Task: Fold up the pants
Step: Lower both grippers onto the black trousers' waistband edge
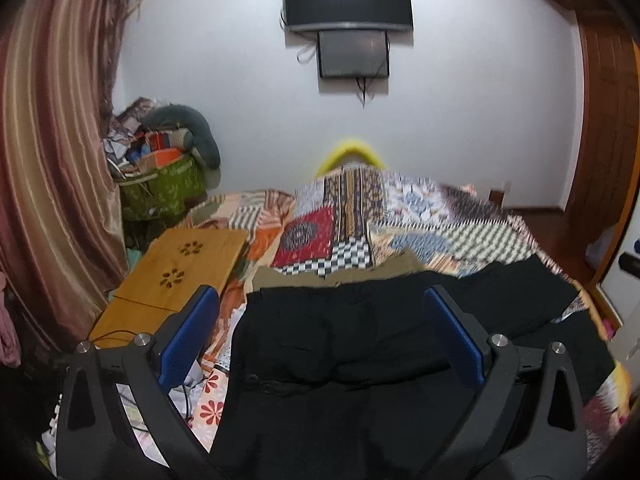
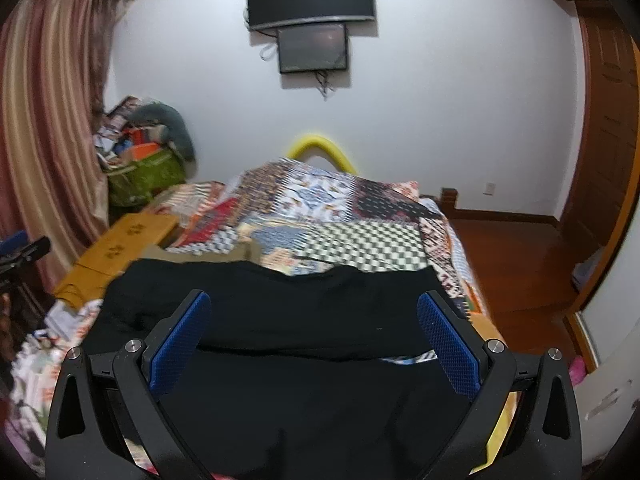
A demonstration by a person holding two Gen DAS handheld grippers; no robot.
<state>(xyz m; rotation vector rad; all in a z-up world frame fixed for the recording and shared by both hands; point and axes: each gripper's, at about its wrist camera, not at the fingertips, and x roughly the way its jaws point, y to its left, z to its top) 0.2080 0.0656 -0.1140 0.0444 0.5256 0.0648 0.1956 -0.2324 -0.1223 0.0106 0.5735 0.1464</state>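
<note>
Black pants [image 1: 352, 344] lie spread across the near part of a bed covered by a patchwork quilt [image 1: 432, 216]. In the left wrist view my left gripper [image 1: 320, 300] is open above the pants, blue pads wide apart and nothing between them. The same black pants [image 2: 280, 312] fill the lower part of the right wrist view, where my right gripper [image 2: 314, 304] also hangs open over the cloth, holding nothing. A strip of olive-tan fabric [image 1: 320, 274] shows just beyond the far edge of the pants.
A wooden lap table [image 1: 176, 276] sits on the bed's left side. A green bag [image 1: 160, 188] piled with clutter and a striped curtain [image 1: 52, 160] stand at the left. Two screens [image 1: 348, 20] hang on the far wall. Wooden floor [image 2: 512, 252] lies right of the bed.
</note>
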